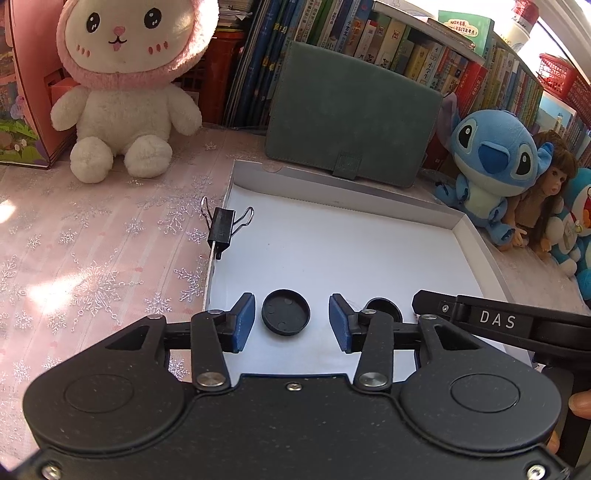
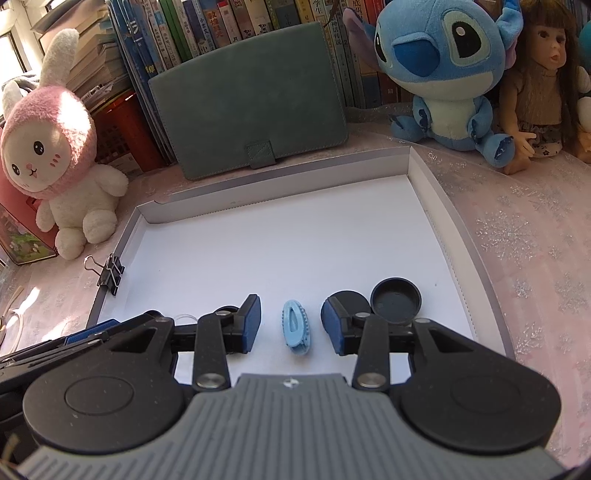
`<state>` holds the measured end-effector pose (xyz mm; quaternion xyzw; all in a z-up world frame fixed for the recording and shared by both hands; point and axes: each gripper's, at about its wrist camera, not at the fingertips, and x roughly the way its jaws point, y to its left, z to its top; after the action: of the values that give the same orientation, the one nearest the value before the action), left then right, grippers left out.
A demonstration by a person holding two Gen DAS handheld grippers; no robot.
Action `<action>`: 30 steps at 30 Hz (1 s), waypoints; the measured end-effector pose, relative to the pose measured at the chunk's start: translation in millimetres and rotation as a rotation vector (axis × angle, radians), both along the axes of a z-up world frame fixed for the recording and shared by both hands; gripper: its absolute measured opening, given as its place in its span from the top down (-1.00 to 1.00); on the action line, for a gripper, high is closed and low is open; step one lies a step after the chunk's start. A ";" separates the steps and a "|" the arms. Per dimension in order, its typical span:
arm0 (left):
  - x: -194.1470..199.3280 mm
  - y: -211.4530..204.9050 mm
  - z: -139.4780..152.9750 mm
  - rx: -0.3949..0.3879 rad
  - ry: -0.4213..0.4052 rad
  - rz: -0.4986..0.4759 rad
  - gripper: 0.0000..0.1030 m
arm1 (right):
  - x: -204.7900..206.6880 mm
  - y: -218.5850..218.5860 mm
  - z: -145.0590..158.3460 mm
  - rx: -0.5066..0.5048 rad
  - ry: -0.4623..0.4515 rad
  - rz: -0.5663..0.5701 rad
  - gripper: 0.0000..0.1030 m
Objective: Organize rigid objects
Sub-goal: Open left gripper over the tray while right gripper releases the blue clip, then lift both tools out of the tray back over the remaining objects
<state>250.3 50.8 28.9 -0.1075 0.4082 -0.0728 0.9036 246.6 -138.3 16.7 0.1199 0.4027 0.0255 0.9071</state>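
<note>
The left tool stood released, its pads clear of the black round cap lying between them in the white tray; the right tool was likewise released, the light-blue hair clip lying untouched between its pads; at 1 o'clock of the right tool sat 1 more black cap; at 10 o'clock a binder clip gripped the tray's left wall on the tabletop.

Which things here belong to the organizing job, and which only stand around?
Job: black cap between the open left gripper; blue hair clip between the open right gripper; second black cap; binder clip; white box.

Around: bunny plush, blue plush, doll, books, green case.
</note>
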 end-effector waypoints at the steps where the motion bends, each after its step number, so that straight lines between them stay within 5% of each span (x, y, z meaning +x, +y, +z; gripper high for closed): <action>1: -0.6 0.2 0.5 0.000 -0.001 -0.001 0.17 | -0.3 0.1 0.1 0.000 -0.001 -0.001 0.06; 30: -87.6 -3.7 31.3 0.010 -0.141 -0.121 -0.38 | -85.6 -25.8 24.8 -0.050 -0.174 0.121 -0.35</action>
<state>162.7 47.1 60.2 -0.0726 0.3496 -0.1327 0.9246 161.0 -164.2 41.4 0.0701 0.3295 0.0803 0.9381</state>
